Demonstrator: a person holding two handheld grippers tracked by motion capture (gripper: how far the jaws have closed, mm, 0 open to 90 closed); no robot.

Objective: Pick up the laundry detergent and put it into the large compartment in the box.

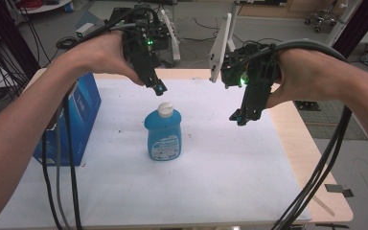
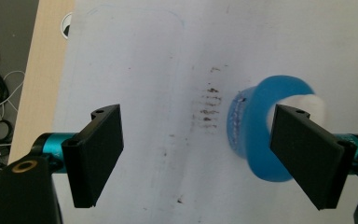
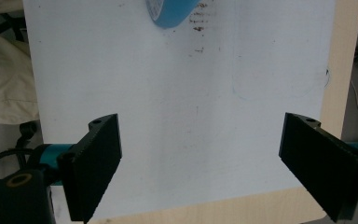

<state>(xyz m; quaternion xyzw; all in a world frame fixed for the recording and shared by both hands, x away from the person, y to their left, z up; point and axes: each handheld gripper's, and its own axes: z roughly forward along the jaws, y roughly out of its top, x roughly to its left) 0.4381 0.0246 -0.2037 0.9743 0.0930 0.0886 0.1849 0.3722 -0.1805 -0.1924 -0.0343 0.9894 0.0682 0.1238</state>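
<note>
Bottle: blue bottle (image 1: 163,135) with white cap (image 1: 165,109), upright mid-table.
Box: blue box (image 1: 83,112), left edge.
Surface: white sheet (image 1: 220,167), stained.
Tongs: left gripper (image 1: 159,88) and right gripper (image 1: 239,118) both agape, empty.

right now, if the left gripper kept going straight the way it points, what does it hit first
Probably the white sheet on the table: the open left gripper points down beside the blue bottle, whose cap sits behind one jaw.

Bottle (image 1: 163,133): upright on the sheet (image 1: 220,172), mid-surface. Box (image 1: 76,120): at the bottle's 9 o'clock, on the sheet's edge. Left gripper (image 1: 159,88): above, at the bottle's 12 o'clock. Right gripper (image 1: 239,117): above the sheet, at the bottle's 3 o'clock, apart.
</note>
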